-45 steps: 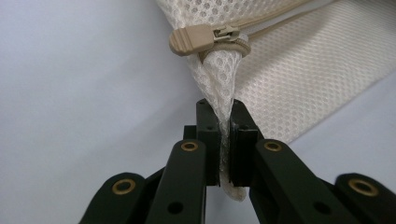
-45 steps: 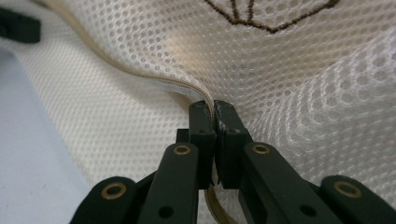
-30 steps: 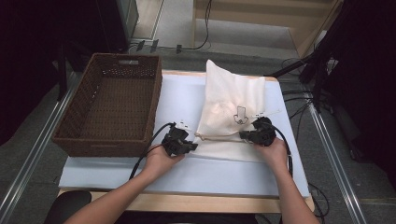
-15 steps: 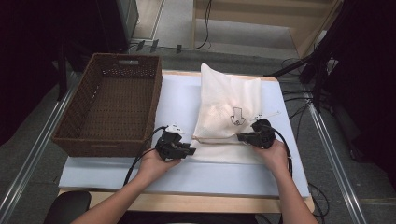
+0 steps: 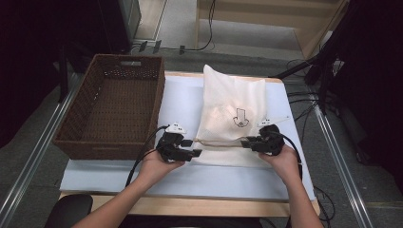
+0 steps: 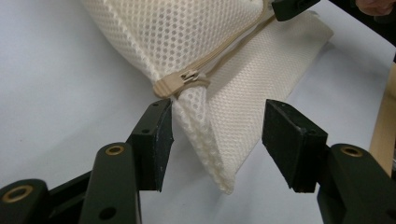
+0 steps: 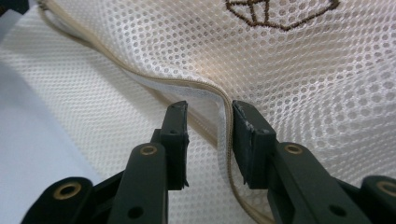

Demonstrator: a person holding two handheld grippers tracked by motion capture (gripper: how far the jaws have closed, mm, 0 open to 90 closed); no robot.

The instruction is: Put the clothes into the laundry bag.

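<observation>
Nearest, the left gripper [image 5: 191, 151] stands with jaws apart around the corner of the white mesh laundry bag [image 5: 233, 111] near its zipper pull [image 6: 189, 78], while the right gripper [image 5: 248, 142] is nearly closed, pinching the beige zipper seam [image 7: 219, 119]. The bag lies flat on a pale blue table mat [image 5: 180, 102]. A brown wicker basket [image 5: 114, 109] sits left; beyond, grey floor [image 5: 247, 23] and cables [image 5: 209, 28].

Overhead light fell evenly on the pale blue table mat [image 5: 180, 102]; surroundings stayed dark. A warm bright patch sat on the white mesh laundry bag [image 5: 233, 102]. High view was soft and grainy. In the gripper views the mesh was sharp, the near black jaws slightly blurred, shadows soft.
</observation>
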